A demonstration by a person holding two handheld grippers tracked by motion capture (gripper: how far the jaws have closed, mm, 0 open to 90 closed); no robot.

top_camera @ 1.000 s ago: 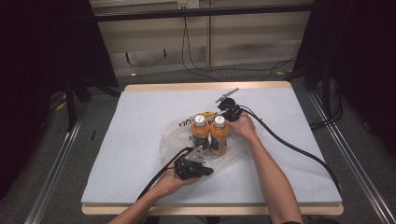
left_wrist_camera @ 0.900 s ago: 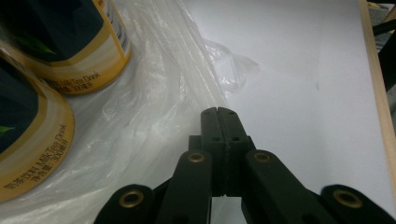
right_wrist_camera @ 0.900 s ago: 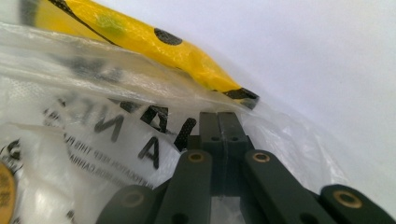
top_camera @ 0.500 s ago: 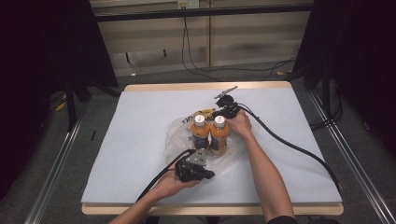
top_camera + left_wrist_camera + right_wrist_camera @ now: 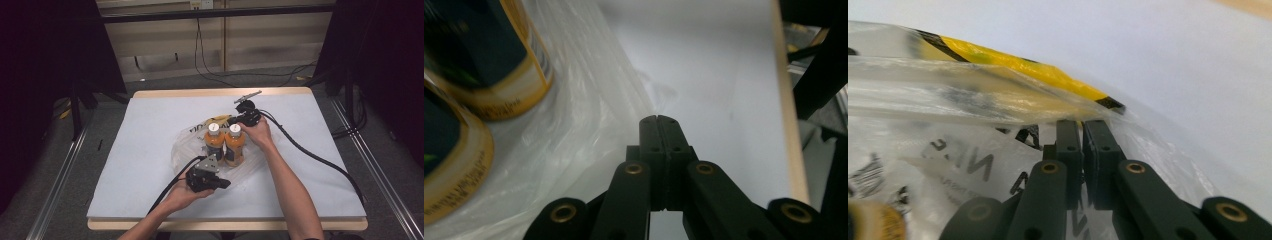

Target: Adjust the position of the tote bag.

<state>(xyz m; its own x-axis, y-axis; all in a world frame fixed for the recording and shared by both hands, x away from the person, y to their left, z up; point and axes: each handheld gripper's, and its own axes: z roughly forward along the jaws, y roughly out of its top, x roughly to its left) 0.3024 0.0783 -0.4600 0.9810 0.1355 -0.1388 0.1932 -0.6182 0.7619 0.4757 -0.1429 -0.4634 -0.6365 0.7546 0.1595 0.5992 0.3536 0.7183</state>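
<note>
Two orange juice bottles (image 5: 216,142) (image 5: 234,145) with white caps stand side by side on a crumpled clear plastic bag (image 5: 182,150) in the middle of the table. My left gripper (image 5: 226,185) lies at the bag's near edge. In the left gripper view its tips (image 5: 658,120) are pressed together on the film (image 5: 589,110), with the bottles' bases (image 5: 489,55) to the left. My right gripper (image 5: 236,121) sits at the bag's far edge behind the bottles. Its tips (image 5: 1082,125) are pinched on the bag's rim beside a yellow-and-black strip (image 5: 1018,65).
The white-covered table (image 5: 310,150) has a wooden edge (image 5: 789,125) close on the left gripper's right side. Thick black cables (image 5: 320,160) trail from both grippers across the table. Dark stands and floor cables surround the table.
The right hand has shifted a little at the bag's far edge. The left gripper and the bottles stay where they were.
</note>
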